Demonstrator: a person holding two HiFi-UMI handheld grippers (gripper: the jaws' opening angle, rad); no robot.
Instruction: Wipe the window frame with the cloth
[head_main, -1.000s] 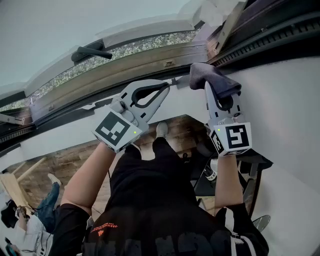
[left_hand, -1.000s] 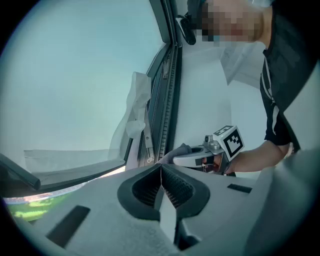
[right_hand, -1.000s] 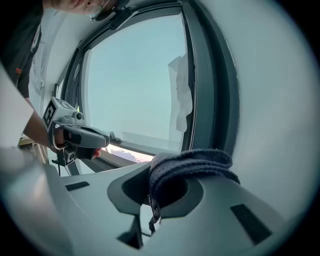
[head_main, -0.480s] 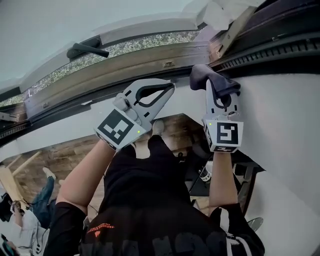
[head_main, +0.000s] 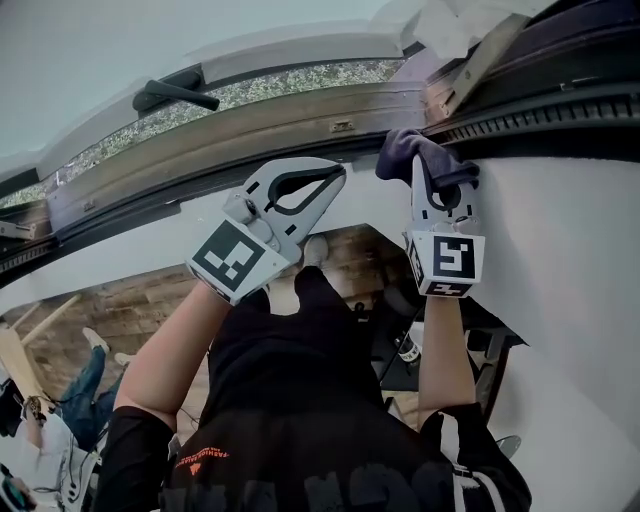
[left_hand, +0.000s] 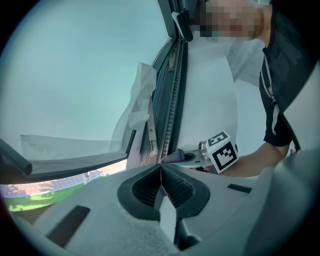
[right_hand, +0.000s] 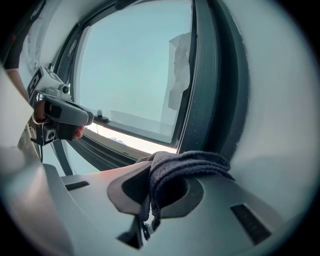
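Note:
A dark grey cloth is bunched over the tips of my right gripper, which is shut on it and holds it against the dark window frame at the edge of the white wall. In the right gripper view the cloth wraps the jaws of my right gripper, beside the frame. My left gripper hangs to the left, below the frame's lower rail, touching nothing. Its jaws are closed and empty.
A black window handle sticks out at the upper left. Crumpled white plastic hangs at the frame's upper corner. White wall lies right of the cloth. Below are a wooden floor, black furniture and someone's legs.
My right gripper has edged slightly up and left with the cloth along the frame. The left gripper has barely moved.

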